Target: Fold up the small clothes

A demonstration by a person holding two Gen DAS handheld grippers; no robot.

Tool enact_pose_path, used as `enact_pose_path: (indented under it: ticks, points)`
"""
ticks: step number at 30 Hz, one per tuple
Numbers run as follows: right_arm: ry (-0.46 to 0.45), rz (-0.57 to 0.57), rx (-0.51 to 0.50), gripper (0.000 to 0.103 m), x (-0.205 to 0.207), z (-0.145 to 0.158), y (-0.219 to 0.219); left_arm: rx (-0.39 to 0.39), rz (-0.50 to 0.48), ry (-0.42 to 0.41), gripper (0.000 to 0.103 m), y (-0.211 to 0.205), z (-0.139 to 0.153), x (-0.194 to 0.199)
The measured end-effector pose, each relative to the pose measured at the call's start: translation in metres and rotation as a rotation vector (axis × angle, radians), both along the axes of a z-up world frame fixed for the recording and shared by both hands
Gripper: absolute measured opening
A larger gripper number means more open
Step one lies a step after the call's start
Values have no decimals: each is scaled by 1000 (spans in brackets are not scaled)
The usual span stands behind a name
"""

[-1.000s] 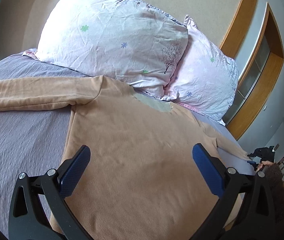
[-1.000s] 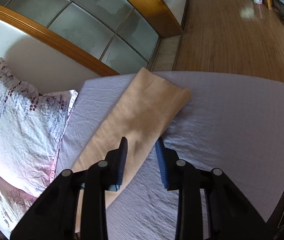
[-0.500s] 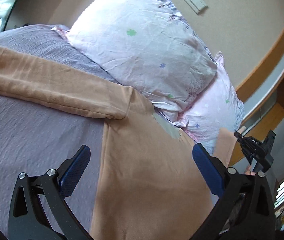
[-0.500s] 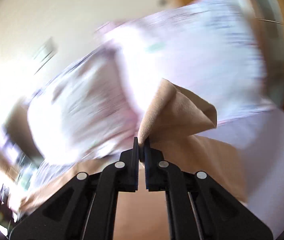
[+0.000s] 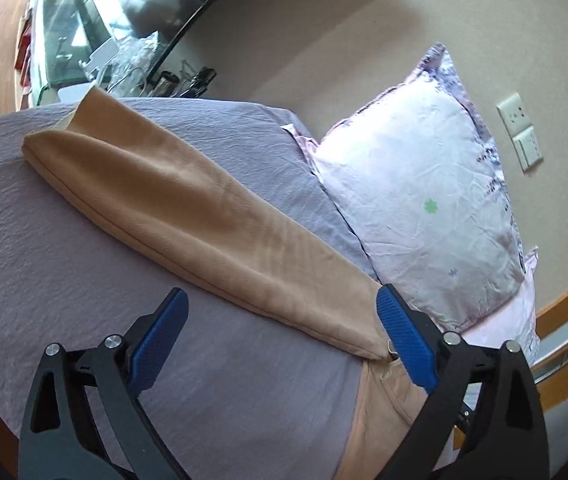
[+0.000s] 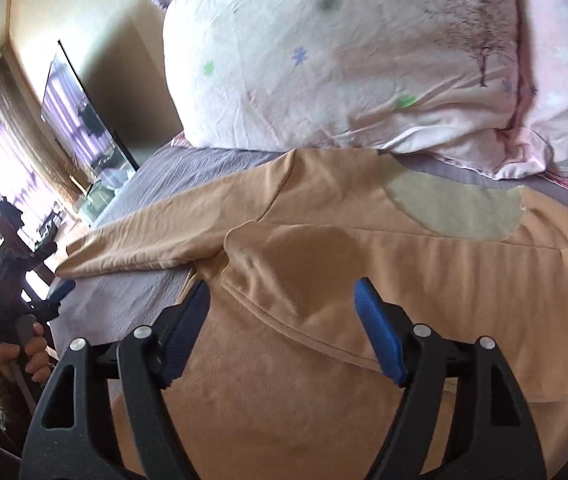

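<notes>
A tan long-sleeved top (image 6: 324,380) lies flat on the lilac bed sheet (image 5: 44,280). In the right wrist view its one sleeve (image 6: 424,280) is folded across the chest, below the neck opening (image 6: 456,208). My right gripper (image 6: 282,332) is open and empty just above the sleeve's cuff end. The other sleeve (image 5: 188,216) lies stretched out to the side in the left wrist view. My left gripper (image 5: 280,340) is open and empty over the sheet near that sleeve's armpit; it also shows in the right wrist view (image 6: 50,294).
Two floral pillows (image 6: 344,52) lean on the wall at the head of the bed, touching the top's collar. A wall socket (image 5: 520,132) is beside them. A glass desk with clutter (image 5: 96,52) stands past the bed's far edge. A TV (image 6: 80,116) hangs on the wall.
My right gripper carried the sleeve across the chest, let it go and opened. My left gripper swung left, from over the body to the outstretched sleeve.
</notes>
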State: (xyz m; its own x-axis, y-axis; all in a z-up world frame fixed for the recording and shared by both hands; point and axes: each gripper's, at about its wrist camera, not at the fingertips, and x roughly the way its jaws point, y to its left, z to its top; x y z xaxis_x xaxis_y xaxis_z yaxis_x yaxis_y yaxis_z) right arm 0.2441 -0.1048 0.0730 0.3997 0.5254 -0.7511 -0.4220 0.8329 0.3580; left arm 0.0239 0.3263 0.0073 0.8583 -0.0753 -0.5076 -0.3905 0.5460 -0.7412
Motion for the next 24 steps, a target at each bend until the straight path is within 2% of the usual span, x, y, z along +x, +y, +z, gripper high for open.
enact_pose_path:
  ticks: [2, 4, 10, 16, 17, 19, 20, 21, 24]
  points:
    - [3, -43, 13, 79, 0, 7, -18, -67, 28, 20, 89, 11, -11, 0]
    - [11, -69, 20, 80, -3, 7, -32, -92, 68, 48, 80, 15, -16, -2]
    - [38, -104, 117, 82, -10, 7, -52, -205, 141, 112, 73, 34, -21, 1]
    - [30, -78, 159, 86, -22, 9, -57, -299, 185, 126, 69, 54, -24, 1]
    - [28, -76, 164, 86, -23, 10, -59, -290, 195, 149, 64, 55, -23, 3]
    - [22, -75, 179, 86, -27, 13, -64, -247, 209, 194, 24, 58, -25, 10]
    - [18, -77, 186, 86, -29, 14, -68, -226, 208, 211, 15, 59, -26, 14]
    - [11, -81, 193, 86, -32, 16, -72, -201, 200, 222, 9, 58, -25, 19]
    - [-15, -108, 193, 87, -39, 22, -88, -45, 124, 169, 7, 38, 10, 42]
